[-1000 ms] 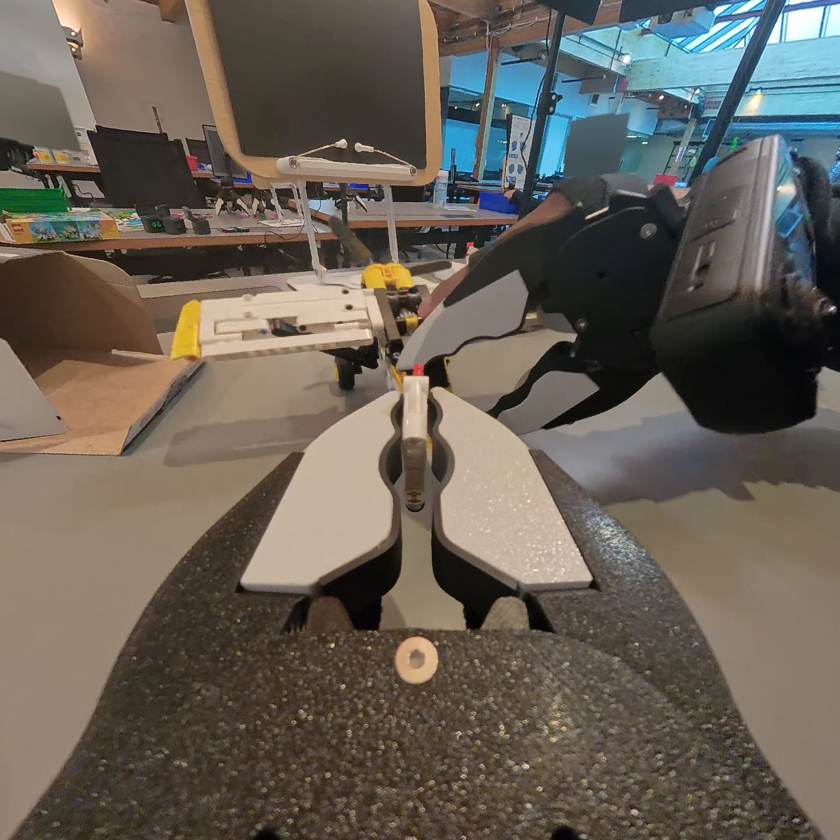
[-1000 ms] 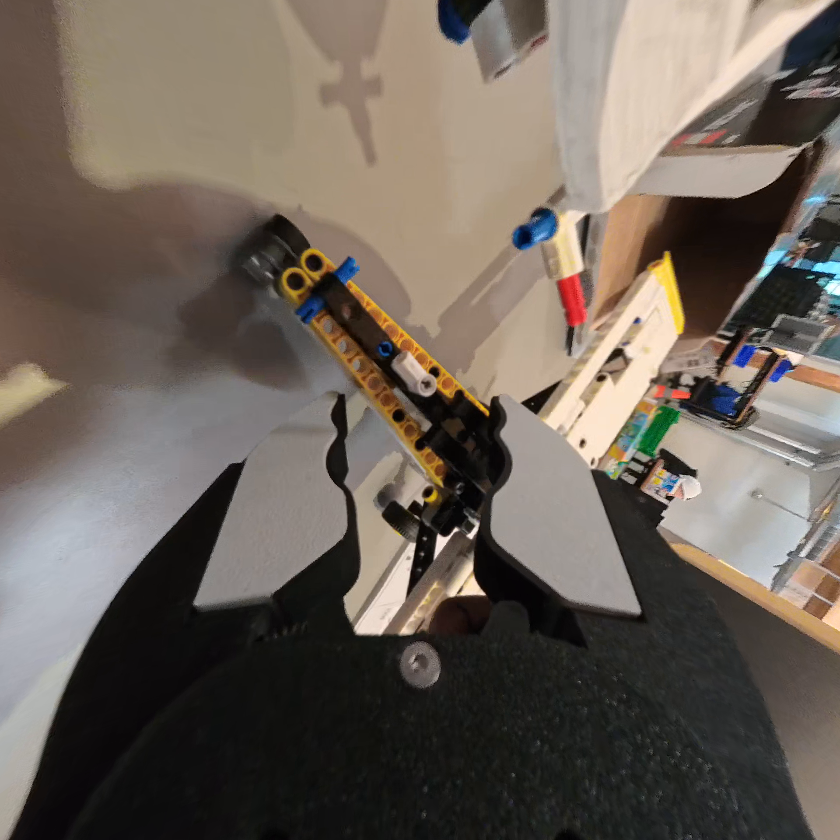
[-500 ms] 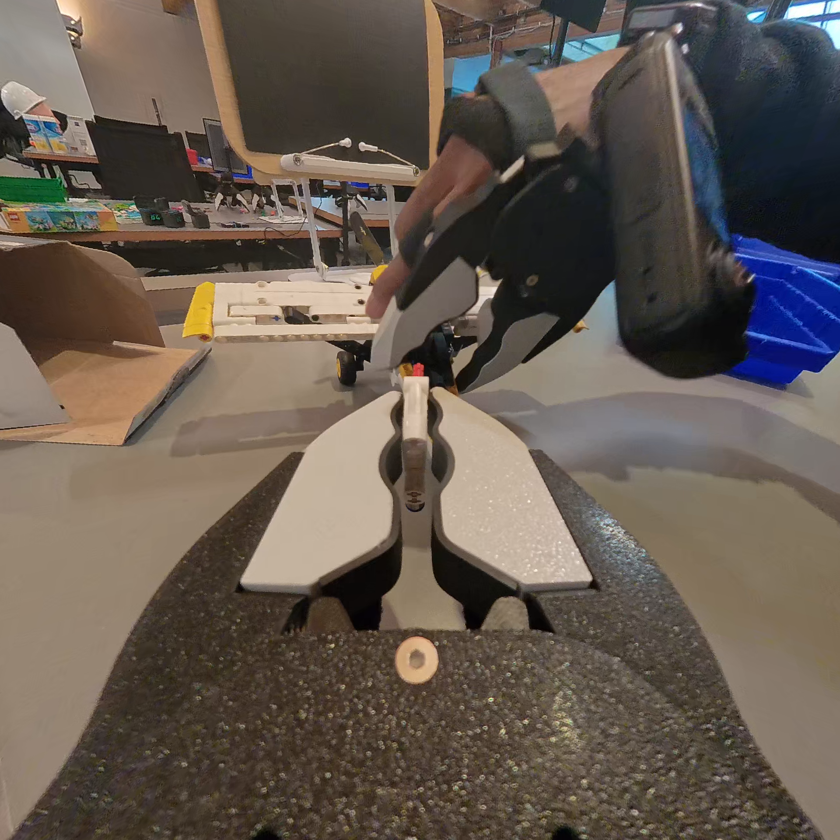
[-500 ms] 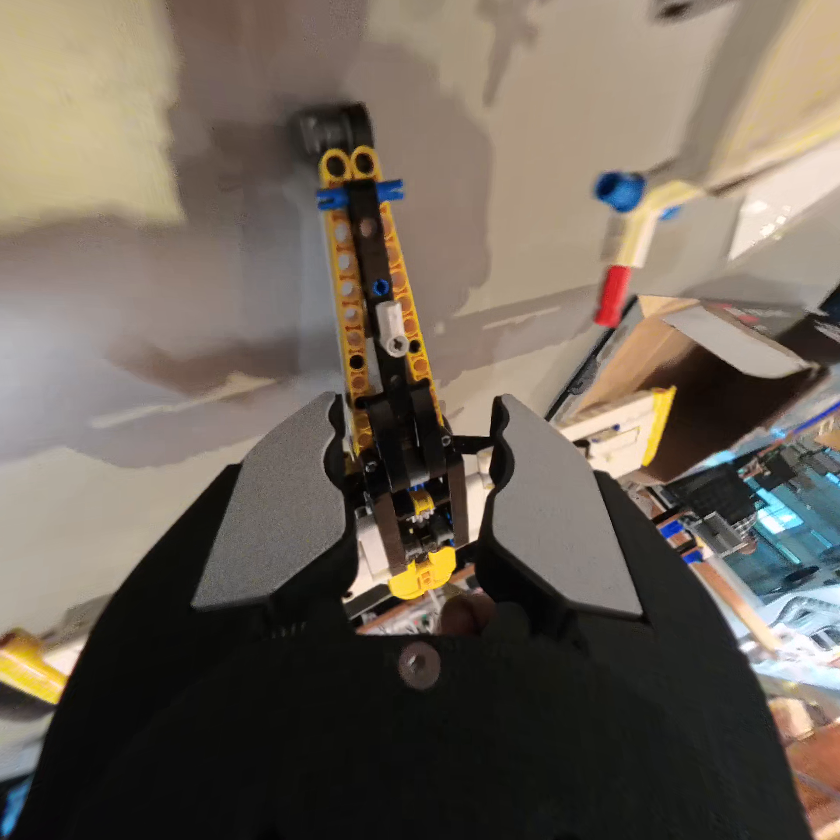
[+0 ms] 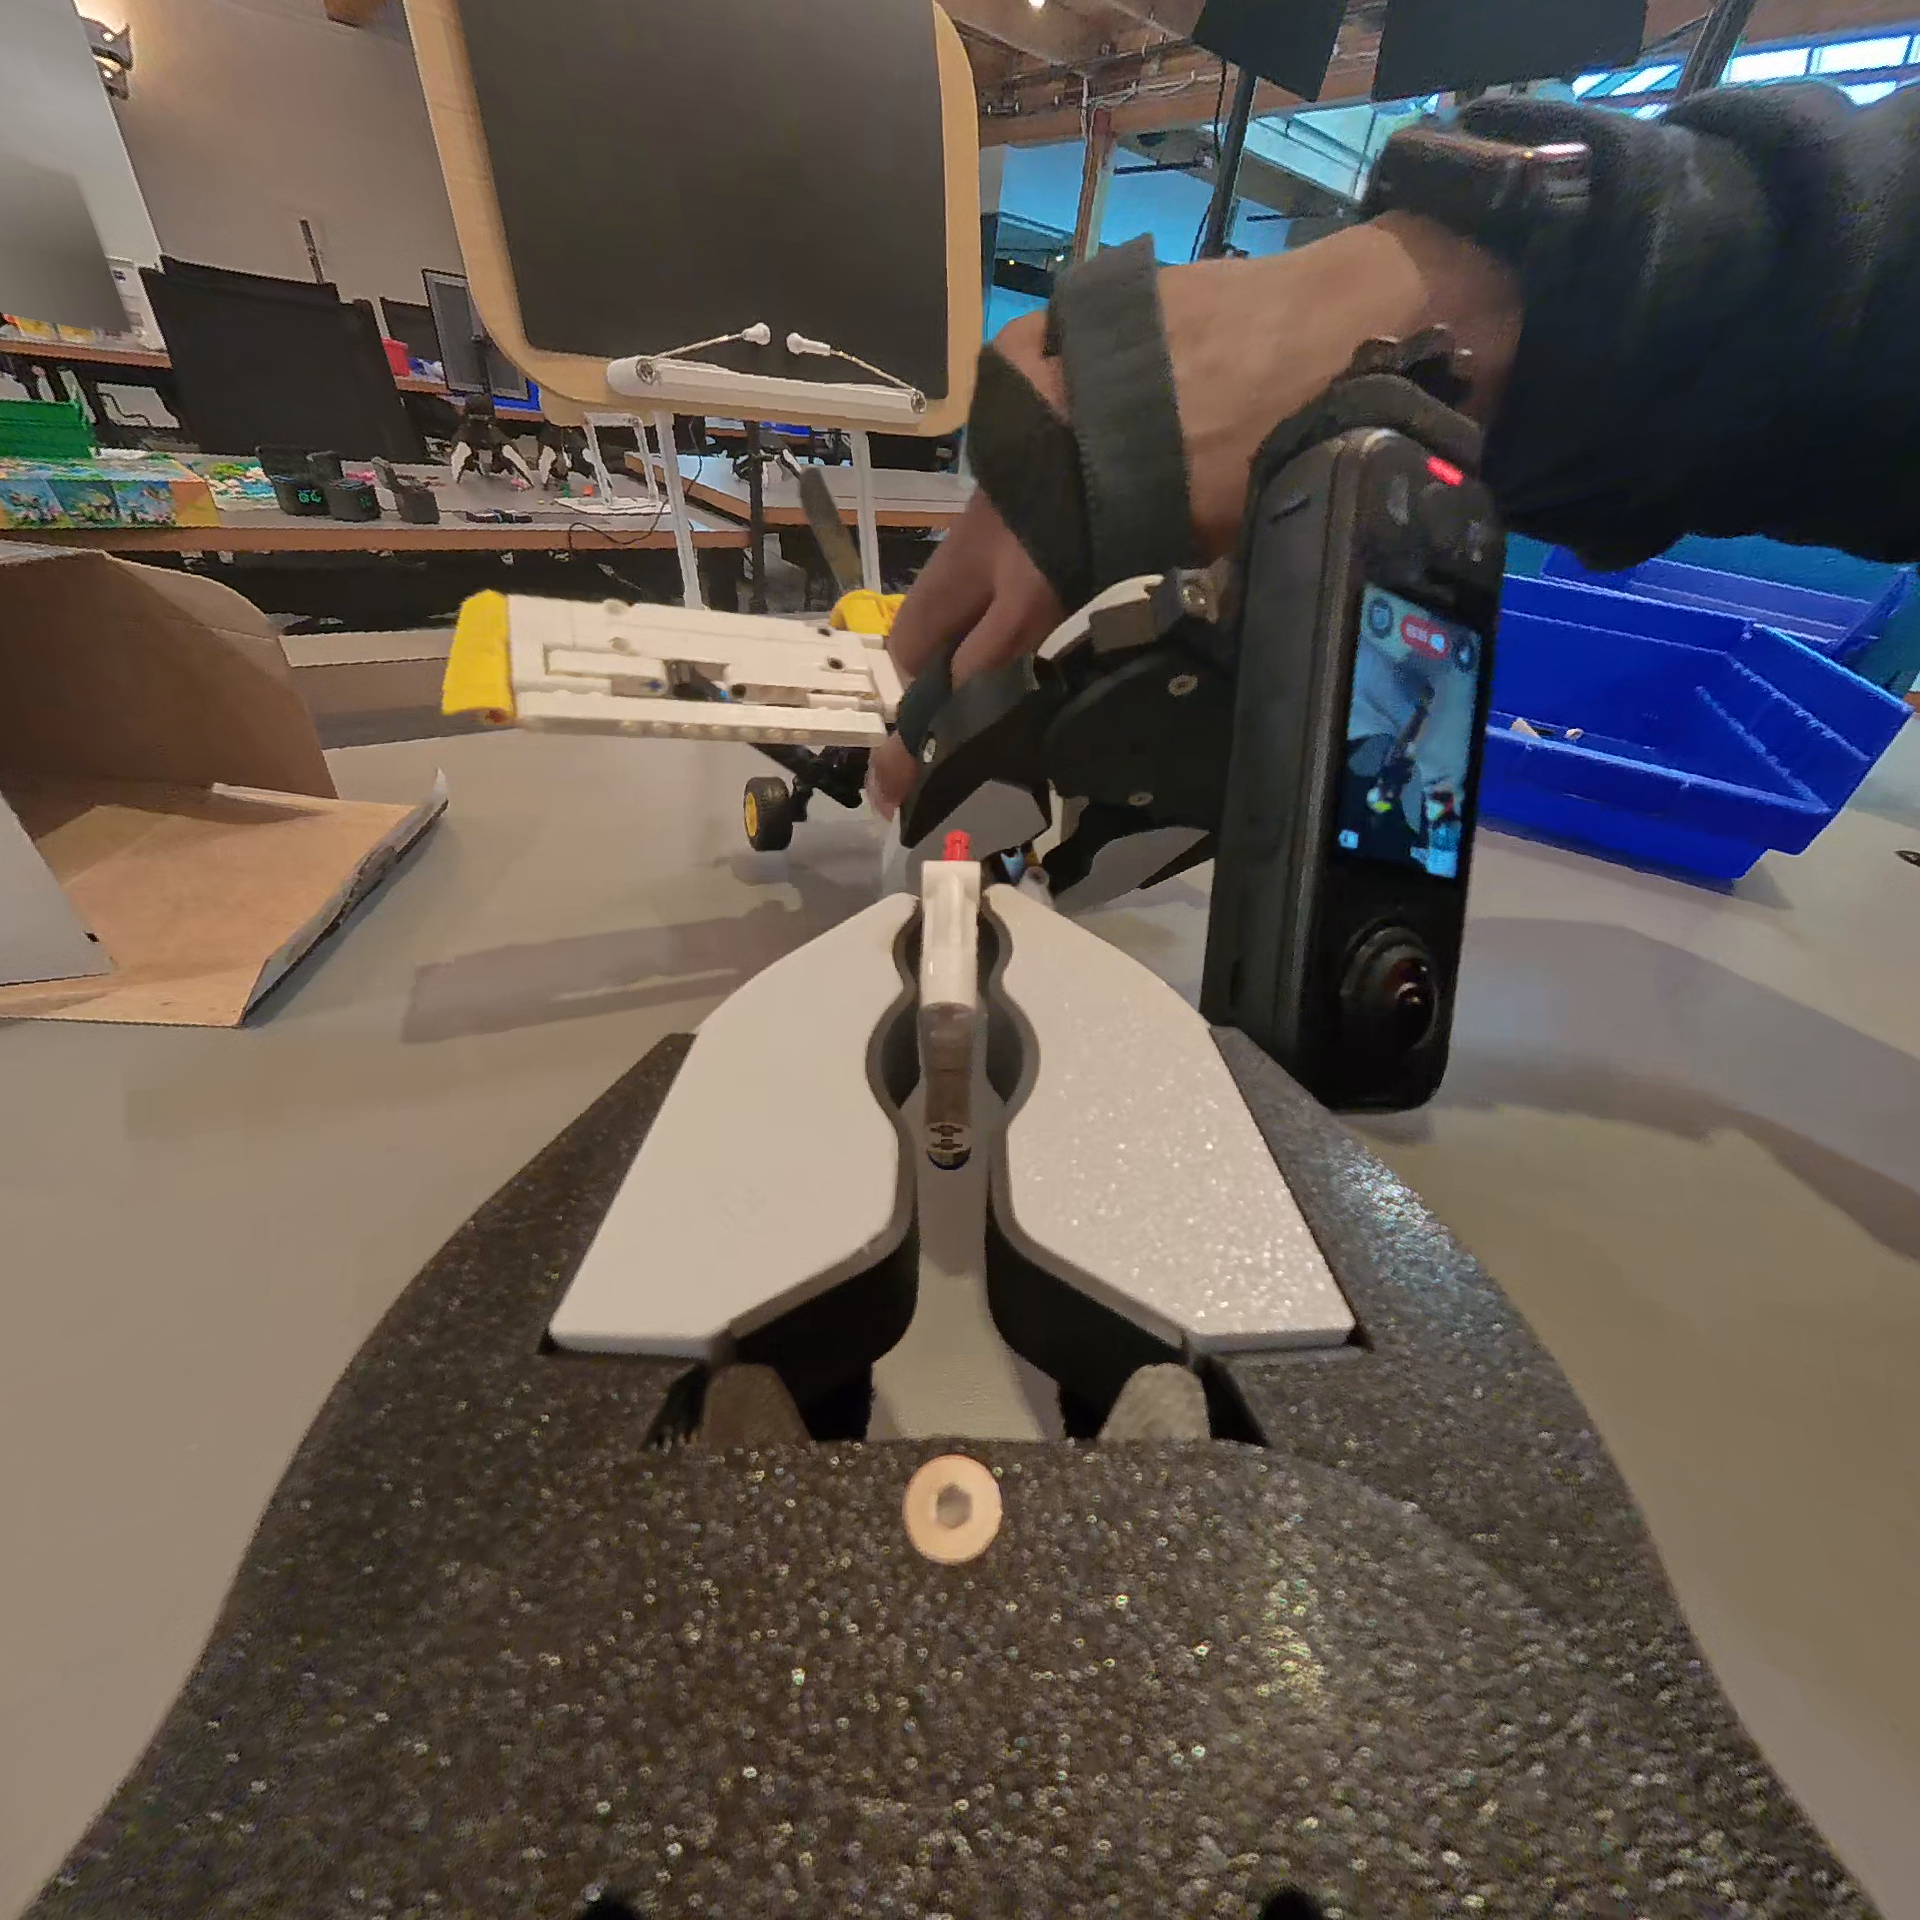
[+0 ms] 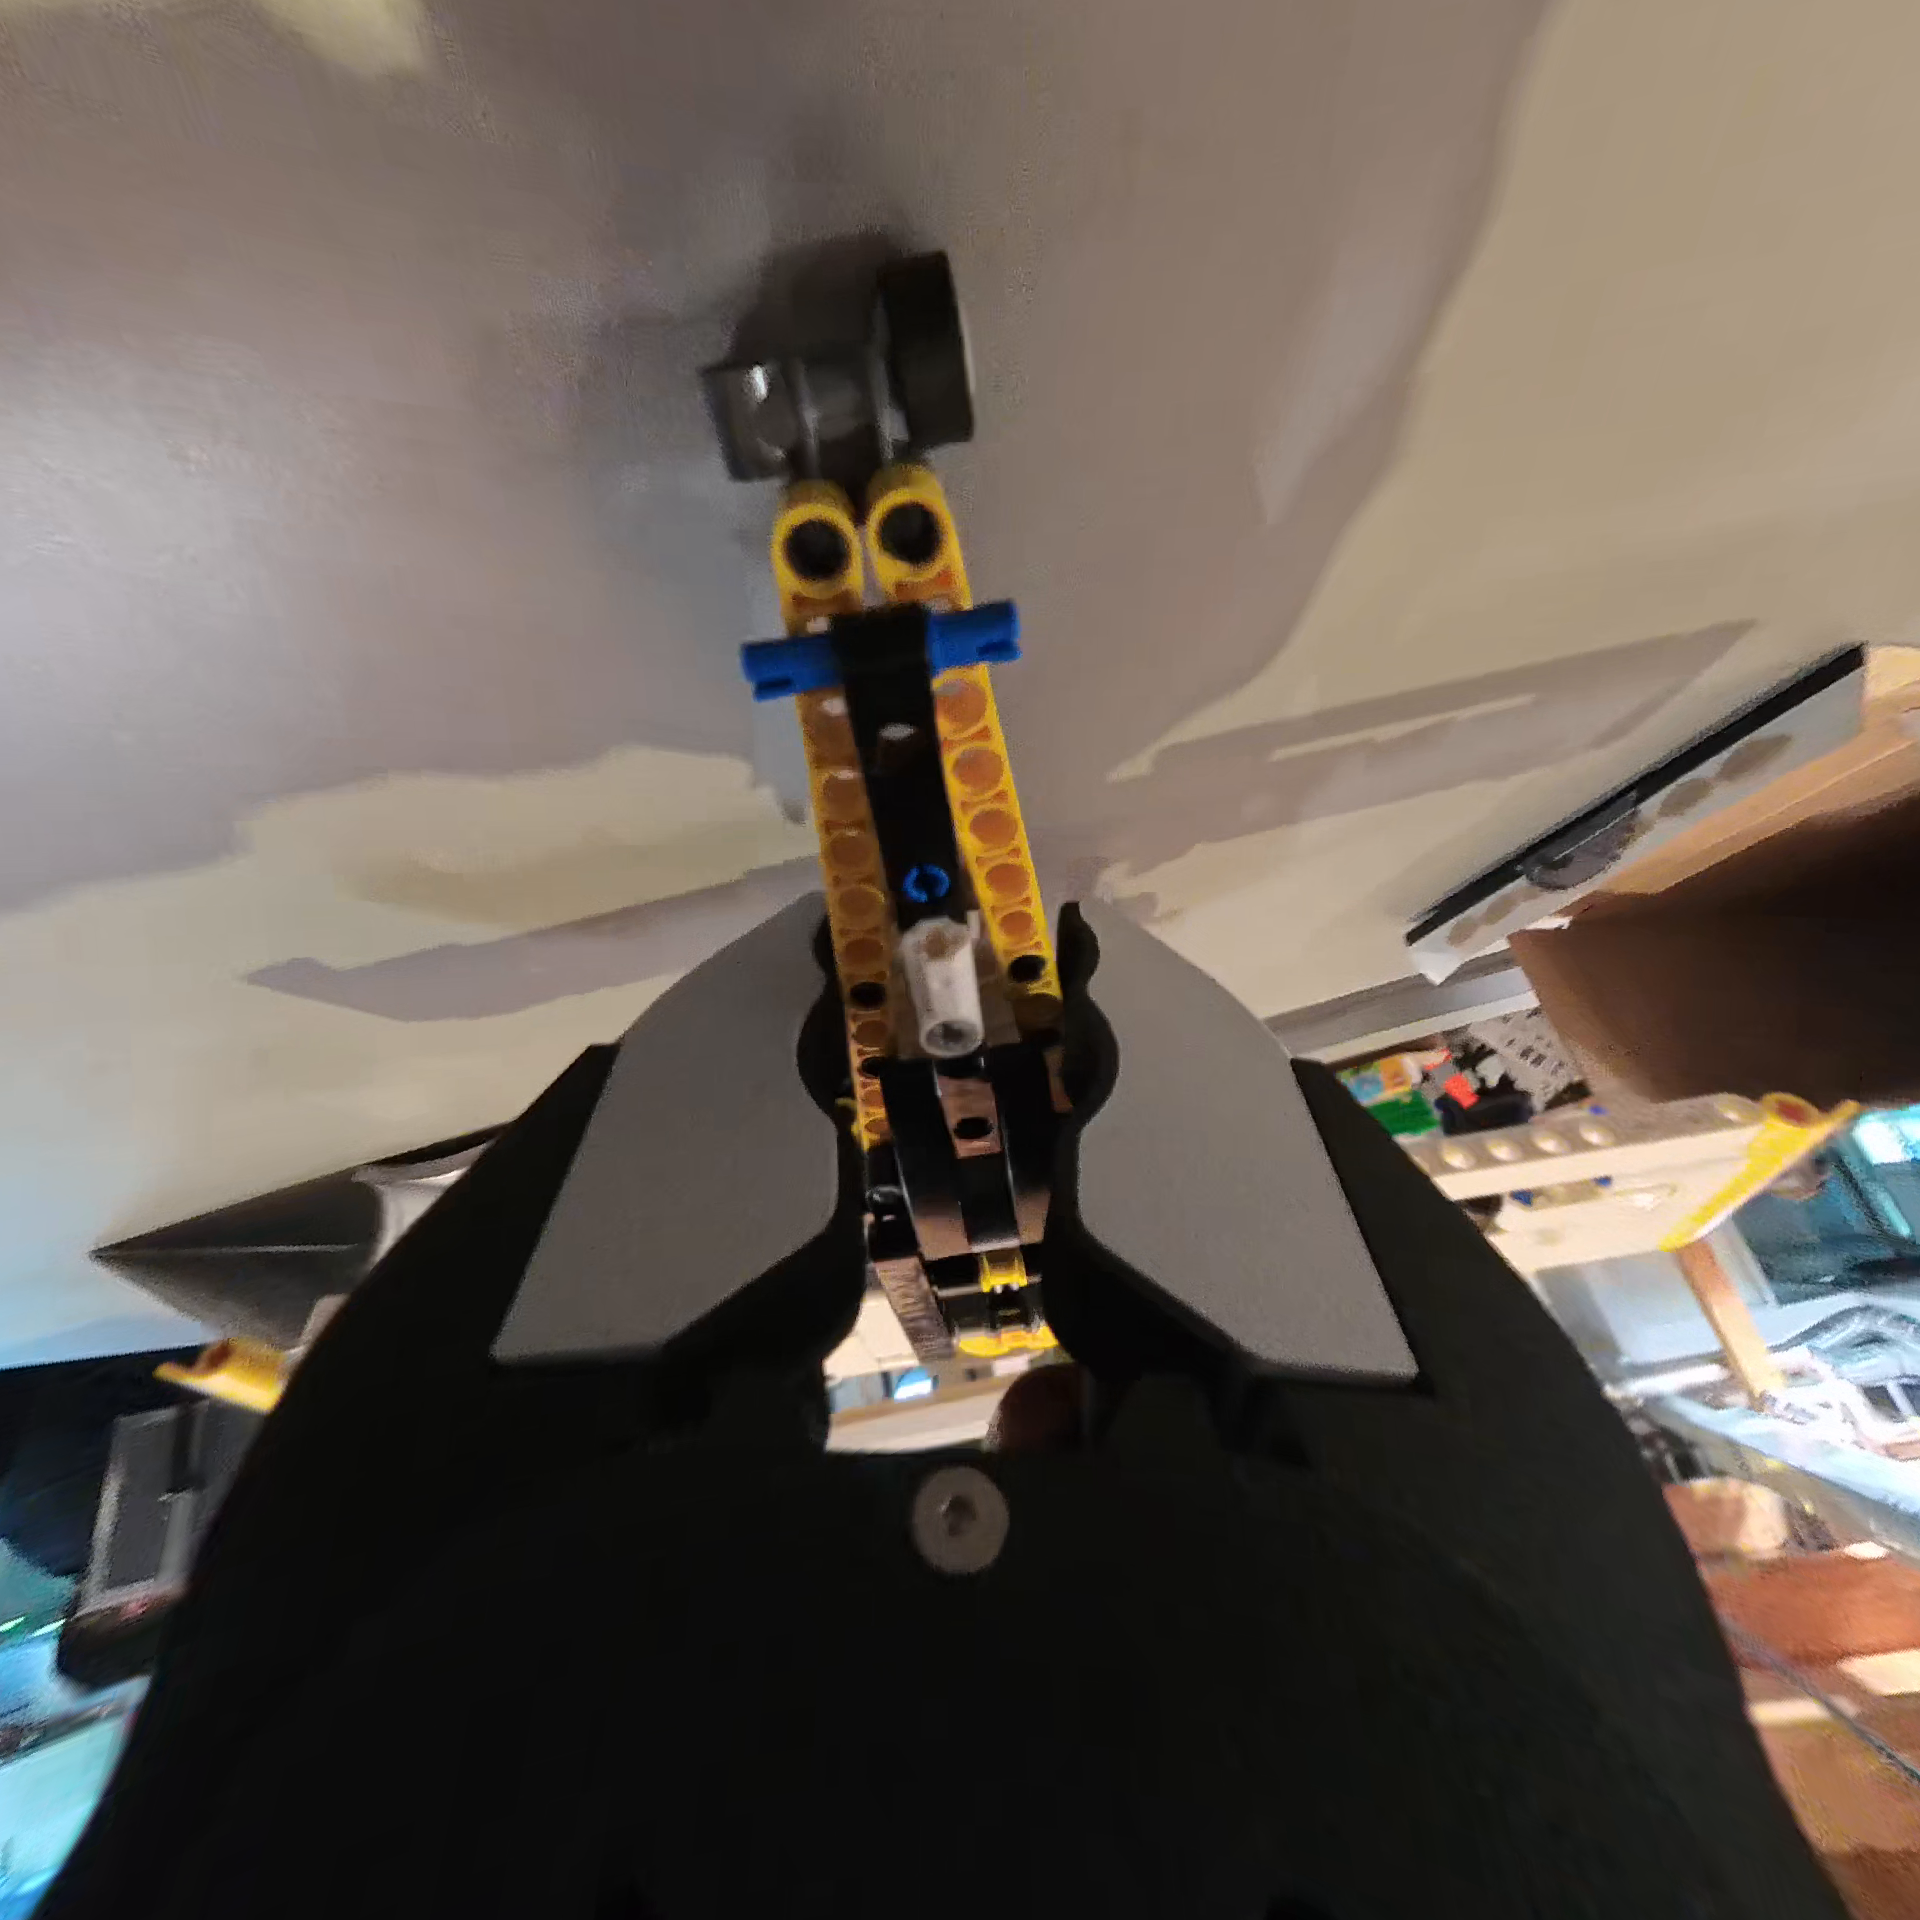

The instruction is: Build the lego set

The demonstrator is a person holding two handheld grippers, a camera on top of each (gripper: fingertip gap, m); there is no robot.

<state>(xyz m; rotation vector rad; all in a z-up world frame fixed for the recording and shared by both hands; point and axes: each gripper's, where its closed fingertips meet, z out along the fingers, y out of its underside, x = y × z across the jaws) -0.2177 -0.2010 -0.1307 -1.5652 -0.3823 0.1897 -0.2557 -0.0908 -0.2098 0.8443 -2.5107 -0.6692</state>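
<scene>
Plane model [image 5: 686, 681], white wing w/ yellow tip, yellow-and-black beam body [image 6: 914, 831], small wheels underneath, stands on the grey table [image 5: 312, 1195] just ahead of both grippers. Looks light and rigid but prob fragile: snap-fit plastic, so parts likely pop off if squeezed on the wing or pins. Best hold, I'd say, is across the beam body where it's stiffest, not the wing; smooth plastic may slip a bit.

Right gripper [image 6: 951, 966] has its jaws closed in on that body, one finger each side, pads against the yellow beams as far as the blurred wrist view tells. A hand [image 5: 1195, 416] in a black strap works it, camera [image 5: 1351, 779] mounted behind.

Left gripper [image 5: 951, 935] is clamped on a small white pin piece [image 5: 951, 940] w/ red tip, pads tight on both sides, held level just short of the model.

Table matte, flat, grey. Cardboard box [image 5: 156, 779] open at left, blue bin [image 5: 1683, 727] at right. Room is a big workshop: benches w/ clutter, a chair [image 5: 707, 187] behind the table
</scene>
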